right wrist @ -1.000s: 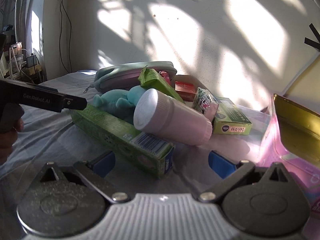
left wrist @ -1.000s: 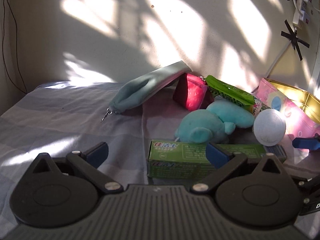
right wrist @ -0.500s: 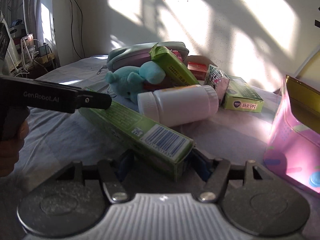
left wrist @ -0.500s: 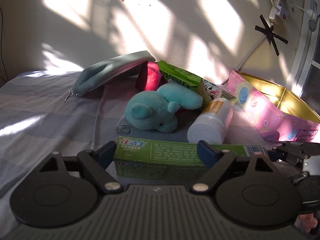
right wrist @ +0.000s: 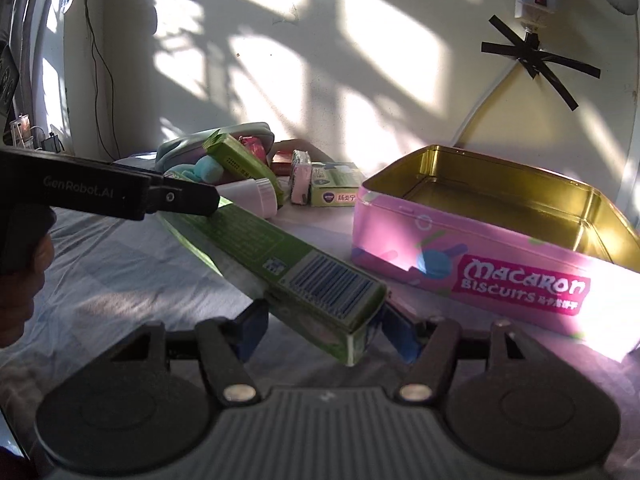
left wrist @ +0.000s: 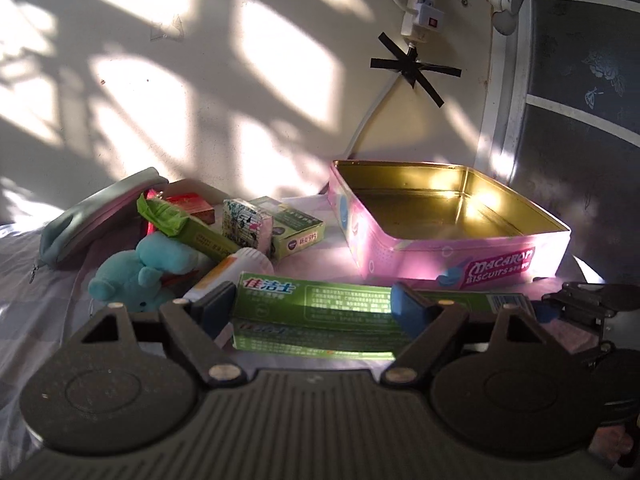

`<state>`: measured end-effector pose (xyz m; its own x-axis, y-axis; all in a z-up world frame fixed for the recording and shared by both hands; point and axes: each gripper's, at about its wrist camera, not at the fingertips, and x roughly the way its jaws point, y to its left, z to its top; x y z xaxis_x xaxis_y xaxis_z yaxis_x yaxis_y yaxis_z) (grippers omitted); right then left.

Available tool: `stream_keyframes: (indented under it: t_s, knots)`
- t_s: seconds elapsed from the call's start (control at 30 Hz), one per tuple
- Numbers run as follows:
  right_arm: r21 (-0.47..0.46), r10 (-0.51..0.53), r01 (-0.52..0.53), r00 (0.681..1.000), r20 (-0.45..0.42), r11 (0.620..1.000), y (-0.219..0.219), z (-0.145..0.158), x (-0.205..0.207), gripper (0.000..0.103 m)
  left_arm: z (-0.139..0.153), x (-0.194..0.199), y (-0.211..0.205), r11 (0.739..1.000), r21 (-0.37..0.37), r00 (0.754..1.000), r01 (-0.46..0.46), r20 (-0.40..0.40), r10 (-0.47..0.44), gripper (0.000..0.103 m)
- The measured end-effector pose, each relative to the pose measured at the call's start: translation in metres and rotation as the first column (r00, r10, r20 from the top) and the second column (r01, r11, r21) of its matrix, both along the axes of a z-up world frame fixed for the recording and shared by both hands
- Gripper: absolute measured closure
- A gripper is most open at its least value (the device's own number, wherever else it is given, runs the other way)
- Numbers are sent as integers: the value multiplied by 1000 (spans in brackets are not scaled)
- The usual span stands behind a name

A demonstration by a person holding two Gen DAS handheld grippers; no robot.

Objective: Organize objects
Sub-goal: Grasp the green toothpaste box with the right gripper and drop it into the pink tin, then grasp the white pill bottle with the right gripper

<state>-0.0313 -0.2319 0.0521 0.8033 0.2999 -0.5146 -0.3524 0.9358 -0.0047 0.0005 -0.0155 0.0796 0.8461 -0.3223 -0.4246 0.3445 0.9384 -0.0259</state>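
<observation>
a: two grippers on one carton now. from the left wrist view, the left gripper [left wrist: 312, 308] has its jaws closing around the long green toothpaste box [left wrist: 320, 312]; a second ago they stood wide with the box lying loose on the bedsheet [left wrist: 44, 280] in front of them. the blue pads sit at the box's left end and partway along it, but i can't swear both press on it.

b: and the background has swung?

a: yes. the pink macaron tin [left wrist: 460, 256] was at the far right edge before; now it fills the middle right, open and empty, just behind the box. the teal plush [left wrist: 136, 276], white bottle [left wrist: 236, 272], grey pouch [left wrist: 96, 208] and small cartons have slid off to the left.

b: right wrist view?

a: the right gripper [right wrist: 320, 332] is half closed and clamped on the barcode end of the toothpaste box [right wrist: 280, 256], which looks lifted off the sheet. a second ago its jaws were wide and empty. the left gripper [right wrist: 180, 200] reaches in at the far end. the tin [right wrist: 480, 256] is just to the right.

b: so what does that mean?

a: i'd judge the box is picked out of the pile and being carried toward the tin. the rest of the pile still waits.
</observation>
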Motion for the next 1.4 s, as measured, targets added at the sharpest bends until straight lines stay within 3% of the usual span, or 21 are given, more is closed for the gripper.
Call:
stream_keyframes:
  t_s: [0.1, 0.2, 0.57, 0.7, 0.83, 1.17, 1.27, 1.4]
  knots:
    - [10, -65, 64, 994, 93, 998, -26, 16, 12, 40, 22, 21, -31, 999, 7, 995, 51, 82, -51, 18]
    - [0, -128, 130, 981, 145, 992, -49, 23, 32, 40, 32, 49, -60, 997, -4, 992, 77, 101, -76, 18]
    - [-74, -278, 288, 954, 114, 955, -116, 2, 99, 38, 17, 112, -142, 988, 33, 985, 151, 79, -153, 17]
    - [-83, -364, 382, 915, 174, 920, -124, -5, 105, 17, 9, 117, -159, 988, 78, 990, 131, 47, -135, 14]
    - [-16, -378, 389, 902, 207, 921, -123, -1, 92, 17, 1, 103, -156, 986, 106, 990, 127, 45, -132, 14]
    - [157, -404, 376, 885, 232, 913, -94, 2, 36, 17, 0, 26, -92, 994, 53, 988, 97, 112, -103, 11]
    - [211, -374, 331, 902, 215, 920, -81, 4, 19, 17, -10, 2, -66, 994, 85, 989, 73, 125, -84, 11]
    - [197, -263, 227, 948, 179, 954, -53, 2, 14, 17, -28, -16, -28, 989, 145, 992, -13, 125, -6, 10]
